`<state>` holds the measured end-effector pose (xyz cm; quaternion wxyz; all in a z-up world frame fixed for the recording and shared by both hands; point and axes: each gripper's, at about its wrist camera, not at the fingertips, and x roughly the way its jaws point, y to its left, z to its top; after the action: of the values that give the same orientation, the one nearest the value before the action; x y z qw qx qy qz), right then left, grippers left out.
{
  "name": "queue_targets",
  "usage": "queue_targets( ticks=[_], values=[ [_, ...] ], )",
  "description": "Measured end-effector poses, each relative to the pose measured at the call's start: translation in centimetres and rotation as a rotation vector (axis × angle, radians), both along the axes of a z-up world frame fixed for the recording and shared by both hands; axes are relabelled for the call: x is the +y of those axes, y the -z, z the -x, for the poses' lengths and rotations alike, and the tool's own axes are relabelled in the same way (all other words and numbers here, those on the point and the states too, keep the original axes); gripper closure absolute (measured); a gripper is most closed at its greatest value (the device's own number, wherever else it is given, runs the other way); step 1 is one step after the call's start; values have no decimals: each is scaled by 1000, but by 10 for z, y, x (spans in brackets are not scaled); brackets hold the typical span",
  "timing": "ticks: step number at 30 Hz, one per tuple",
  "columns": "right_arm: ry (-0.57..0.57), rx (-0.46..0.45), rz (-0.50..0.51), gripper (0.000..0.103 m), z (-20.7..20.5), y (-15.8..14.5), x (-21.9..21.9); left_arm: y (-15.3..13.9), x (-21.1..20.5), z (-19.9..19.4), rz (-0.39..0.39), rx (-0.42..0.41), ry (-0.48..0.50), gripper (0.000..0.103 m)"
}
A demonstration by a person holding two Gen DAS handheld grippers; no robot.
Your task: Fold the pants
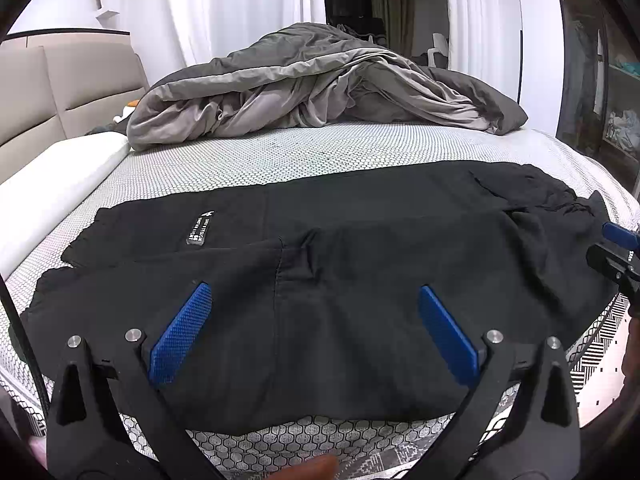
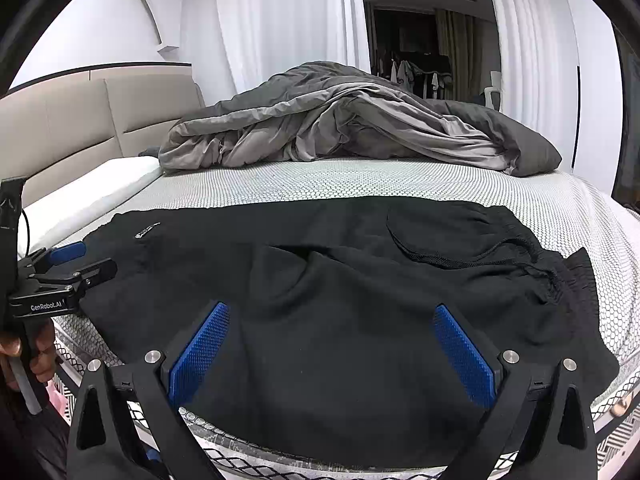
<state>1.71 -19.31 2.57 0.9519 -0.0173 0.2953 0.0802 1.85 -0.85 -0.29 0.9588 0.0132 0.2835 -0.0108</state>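
Note:
Black pants (image 1: 340, 264) lie flat across the bed, legs folded one over the other, waistband with drawstring (image 2: 500, 252) to the right, leg hems to the left, a small label (image 1: 200, 229) on the far leg. My left gripper (image 1: 314, 294) is open and empty above the near edge of the pants' leg part. My right gripper (image 2: 332, 312) is open and empty above the near edge close to the waist. Each gripper shows in the other's view: the right one (image 1: 618, 250) at the right edge, the left one (image 2: 74, 262) at the left edge.
The bed has a white honeycomb-pattern cover (image 1: 280, 152). A crumpled grey duvet (image 1: 320, 84) lies at the far side. A beige headboard (image 1: 60, 92) and white pillow (image 1: 52, 188) are at left. White curtains (image 2: 280, 20) hang behind.

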Motion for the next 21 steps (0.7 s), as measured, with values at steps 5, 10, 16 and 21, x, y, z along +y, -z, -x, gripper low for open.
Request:
queue_targets(
  ticks=[5, 10, 16, 21],
  values=[
    [4, 0, -1, 0, 0, 0, -2, -1, 2, 2, 8, -3, -4, 1],
    [23, -2, 12, 0, 1, 0, -12, -4, 15, 7, 21, -12, -15, 1],
    [57, -9, -56, 0, 6, -6, -43, -8, 48, 17, 27, -37, -84, 1],
    [37, 22, -104, 0, 13, -10, -65, -13, 91, 33, 34, -57, -161, 1]
  ],
)
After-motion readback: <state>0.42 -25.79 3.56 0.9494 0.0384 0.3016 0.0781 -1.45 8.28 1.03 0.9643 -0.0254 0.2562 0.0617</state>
